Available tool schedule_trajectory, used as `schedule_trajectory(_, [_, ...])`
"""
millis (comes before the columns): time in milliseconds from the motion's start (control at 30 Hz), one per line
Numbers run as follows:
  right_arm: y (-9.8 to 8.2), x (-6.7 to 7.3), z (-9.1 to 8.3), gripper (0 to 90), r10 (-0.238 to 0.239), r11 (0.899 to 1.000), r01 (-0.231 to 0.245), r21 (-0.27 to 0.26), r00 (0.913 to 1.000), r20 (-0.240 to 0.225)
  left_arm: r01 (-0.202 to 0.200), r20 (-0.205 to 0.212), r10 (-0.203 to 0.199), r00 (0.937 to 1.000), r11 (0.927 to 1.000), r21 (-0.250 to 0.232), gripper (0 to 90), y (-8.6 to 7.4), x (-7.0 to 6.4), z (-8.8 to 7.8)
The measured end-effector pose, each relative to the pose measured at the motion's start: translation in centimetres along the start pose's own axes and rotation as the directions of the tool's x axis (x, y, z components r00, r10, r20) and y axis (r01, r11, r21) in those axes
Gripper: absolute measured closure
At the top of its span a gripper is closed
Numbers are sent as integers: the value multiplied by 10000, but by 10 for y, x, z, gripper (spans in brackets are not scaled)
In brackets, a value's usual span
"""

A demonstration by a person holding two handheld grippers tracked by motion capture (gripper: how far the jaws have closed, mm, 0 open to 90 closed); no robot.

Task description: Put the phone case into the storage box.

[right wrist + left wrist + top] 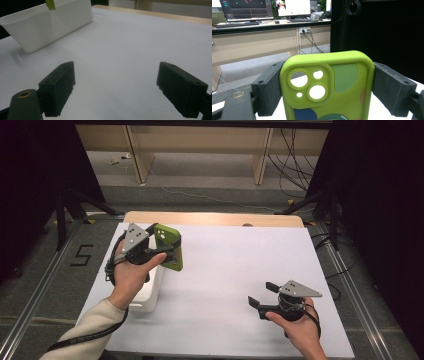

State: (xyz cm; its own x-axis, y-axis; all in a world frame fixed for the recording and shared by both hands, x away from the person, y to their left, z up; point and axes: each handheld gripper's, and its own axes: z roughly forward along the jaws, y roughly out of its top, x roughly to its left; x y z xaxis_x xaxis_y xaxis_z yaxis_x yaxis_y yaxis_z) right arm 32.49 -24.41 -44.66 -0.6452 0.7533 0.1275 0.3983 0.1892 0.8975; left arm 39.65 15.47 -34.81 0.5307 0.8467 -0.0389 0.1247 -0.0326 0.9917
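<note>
Nearest the high camera, the right tool (261, 300) sits low over the white surface (230, 285) in the person's right hand (296, 330), its two black jaws spread wide with nothing between them; its own view shows blocky, matte pads (58, 87) above bare white sheet. Farther in and to the left, the left hand (131, 276) holds the left tool (169, 251) raised, pinching a lime-green phone case (168, 247) across its width, one pad (267, 87) on each long edge. That case hangs upright above the far end of a white tub (150, 292), clear of the surface.

Seen up close, the case (342, 85) is a smooth, slightly glossy moulded shell with rounded corners, a raised camera island pierced by round holes, and flat coloured patches of paler green, blue and pink. It looks light and rubbery, so I judge it will flex if squeezed hard and could twist out of a loose grip. The stiffer side walls, where it is held now, seem the best place; the thin back panel would buckle. Beside it, the tub is plain, thin-walled plastic with a rolled rim and softly rounded corners (45, 27). Beyond the surface lie a wooden edge strip (215, 218), grey floor and trailing cables.
</note>
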Motion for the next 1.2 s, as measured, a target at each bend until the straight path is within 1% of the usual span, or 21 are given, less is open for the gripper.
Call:
schedule_trajectory(767, [-1,0,1,163,-14,10000,14,14,10000,-33,53,-241,-55,9997,10000,-81,164,1,8,0])
schedule_trajectory(1200, [1,-2,-5,163,-121,9998,120,-161,9999,-52,74,-392,-79,9992,9999,-142,164,3,13,-2])
